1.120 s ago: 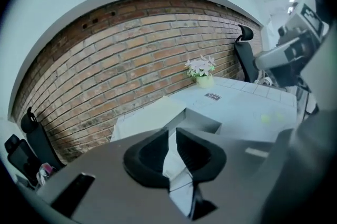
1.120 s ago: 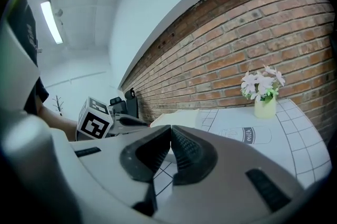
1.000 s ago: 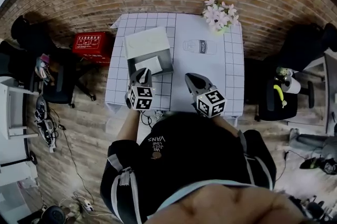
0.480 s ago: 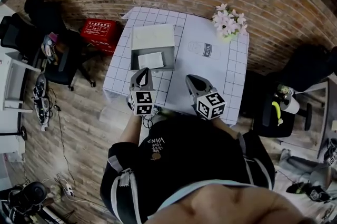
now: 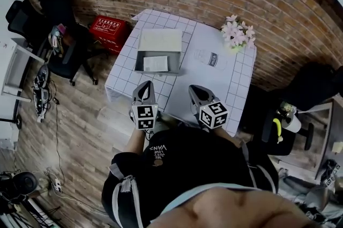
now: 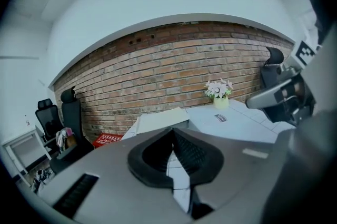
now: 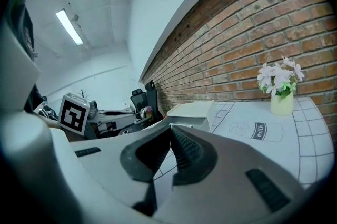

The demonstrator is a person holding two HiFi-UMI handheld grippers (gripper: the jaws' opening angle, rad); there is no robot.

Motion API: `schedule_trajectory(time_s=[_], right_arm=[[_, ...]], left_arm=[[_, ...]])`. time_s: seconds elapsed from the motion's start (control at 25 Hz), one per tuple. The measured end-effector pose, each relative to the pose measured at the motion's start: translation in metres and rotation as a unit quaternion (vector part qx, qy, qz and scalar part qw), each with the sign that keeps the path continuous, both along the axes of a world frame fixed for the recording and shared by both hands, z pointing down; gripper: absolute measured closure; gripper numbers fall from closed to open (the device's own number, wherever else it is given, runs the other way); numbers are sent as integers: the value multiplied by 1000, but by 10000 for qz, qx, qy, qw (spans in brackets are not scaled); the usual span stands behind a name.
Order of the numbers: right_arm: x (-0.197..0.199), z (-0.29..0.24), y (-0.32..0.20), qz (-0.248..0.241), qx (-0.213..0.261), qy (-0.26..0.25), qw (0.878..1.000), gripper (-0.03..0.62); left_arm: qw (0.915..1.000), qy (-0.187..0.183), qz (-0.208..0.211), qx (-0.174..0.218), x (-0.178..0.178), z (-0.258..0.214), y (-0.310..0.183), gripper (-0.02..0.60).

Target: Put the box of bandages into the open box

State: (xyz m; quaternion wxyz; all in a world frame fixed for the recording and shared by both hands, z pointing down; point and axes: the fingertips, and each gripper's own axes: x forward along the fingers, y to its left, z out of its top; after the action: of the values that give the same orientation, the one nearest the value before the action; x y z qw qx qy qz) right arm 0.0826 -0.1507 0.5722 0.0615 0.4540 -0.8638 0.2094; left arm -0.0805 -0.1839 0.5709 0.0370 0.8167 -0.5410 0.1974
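The open grey box (image 5: pixel 140 60) stands on the left part of the table, its white lid (image 5: pixel 159 39) folded back. A flat white box of bandages (image 5: pixel 156 63) lies inside it. My left gripper (image 5: pixel 144 88) hovers over the table's front edge, short of the open box, shut with nothing between its pads. Beside it my right gripper (image 5: pixel 194 91) is also shut and empty. In the left gripper view the left gripper (image 6: pixel 172 131) points at the box lid (image 6: pixel 158 120). In the right gripper view the right gripper (image 7: pixel 169 128) faces the open box (image 7: pixel 194 111).
The table (image 5: pixel 236 87) has a checked white cloth with a milk bottle drawing (image 5: pixel 213 58). A vase of pink flowers (image 5: pixel 238 34) stands at its far right corner. A red crate (image 5: pixel 109 28) and office chairs (image 5: pixel 64 44) are on the floor to the left, with a brick wall behind.
Both grippers have drawn back from the open box toward the table's front edge. The head view has pulled away and the table looks smaller and farther.
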Motion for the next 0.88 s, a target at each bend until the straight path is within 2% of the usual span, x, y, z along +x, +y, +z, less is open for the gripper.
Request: schedule_trajectory(time_s=[0.44, 0.88], right_arm=[[-15, 11, 6, -310, -147, 55, 9994, 591], [-52, 1, 8, -289, -207, 129, 9993, 591]], left_arm=[[9998, 174, -112, 60, -8, -8, 33, 571], [9993, 327, -151, 36, -44, -26, 46, 571]])
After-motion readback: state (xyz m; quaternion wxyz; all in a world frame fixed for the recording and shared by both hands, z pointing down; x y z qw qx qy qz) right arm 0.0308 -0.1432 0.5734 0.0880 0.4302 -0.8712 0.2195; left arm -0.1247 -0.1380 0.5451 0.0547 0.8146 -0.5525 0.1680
